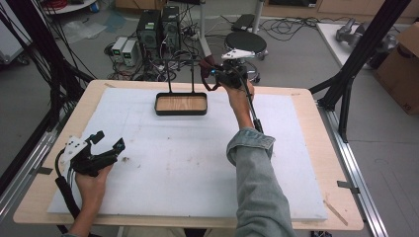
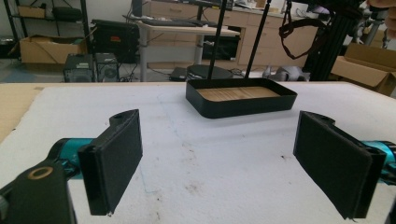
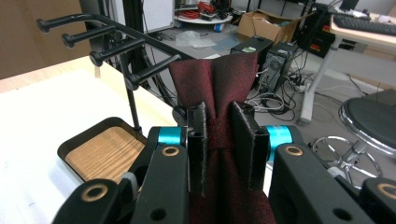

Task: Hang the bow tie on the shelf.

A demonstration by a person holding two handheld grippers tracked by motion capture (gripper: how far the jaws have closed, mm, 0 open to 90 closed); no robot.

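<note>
A pale wooden worktop carries a white foam mat, lightly stained near its middle. At the upper centre of the high view a black tray with a wood-grain floor stands on the mat, and a thin black rack with four knobbed pegs rises from its far edge.

The right gripper, upper centre of the high view, is held up just right of the rack. In the right gripper view its jaws are pinched on a dark red fabric band, which bunches between them and fans out above, just beside the nearest peg.

The left gripper rests at the lower left over the mat; in its own view its jaws stand wide apart with nothing between them.

Beyond the worktop, the grey floor holds computer towers, tangled cables, a black round stool and cardboard boxes at the right edge.
</note>
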